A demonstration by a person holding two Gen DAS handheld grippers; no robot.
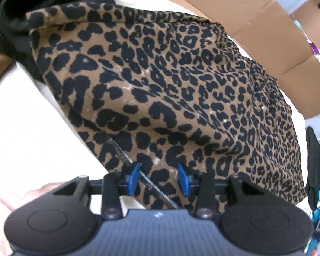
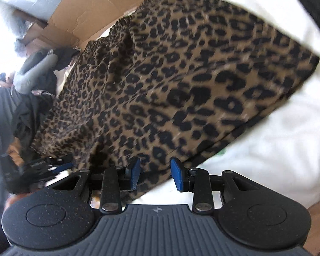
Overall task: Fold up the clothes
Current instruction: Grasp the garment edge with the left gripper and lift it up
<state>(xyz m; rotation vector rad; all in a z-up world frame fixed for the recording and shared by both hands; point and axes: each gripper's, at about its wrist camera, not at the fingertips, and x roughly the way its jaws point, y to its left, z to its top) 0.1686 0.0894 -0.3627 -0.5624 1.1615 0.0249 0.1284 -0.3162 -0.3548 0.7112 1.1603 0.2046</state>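
Left wrist view: my left gripper (image 1: pixel 159 178) has its blue pads spread over the near hem of the brown, black-spotted leopard-print garment (image 1: pixel 160 89), which lies on a white surface (image 1: pixel 27 132). Right wrist view: my right gripper (image 2: pixel 155 175) is spread too, at the garment's (image 2: pixel 170 81) near edge.

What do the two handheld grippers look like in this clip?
Both match: the left gripper and right gripper have blue finger pads on black linkage arms with silver screws, and a ribbed dark grey body flanked by two round black discs. No sleeves or cables show.

One leopard-print garment (image 1: pixel 170 89), two grippers (image 1: pixel 159 178)
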